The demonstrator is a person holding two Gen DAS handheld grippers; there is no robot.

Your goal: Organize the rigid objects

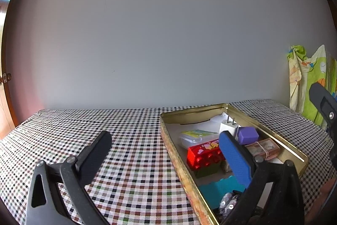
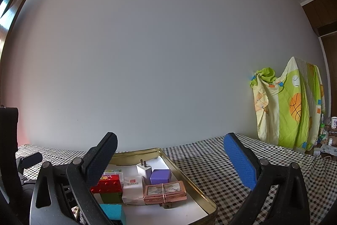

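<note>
A gold tin lies on the checked tablecloth. In it are a red brick on a green brick, a clear case with a green label, a white charger, a purple cube, a banded card deck and a teal box. My left gripper is open over the tin's left rim, holding nothing. My right gripper is open and empty above the tin, where a white box sits beside the deck.
A plain wall runs close behind the table. A green and yellow blanket hangs at the right, with small bottles and clutter beyond it. Bare tablecloth stretches on both sides of the tin.
</note>
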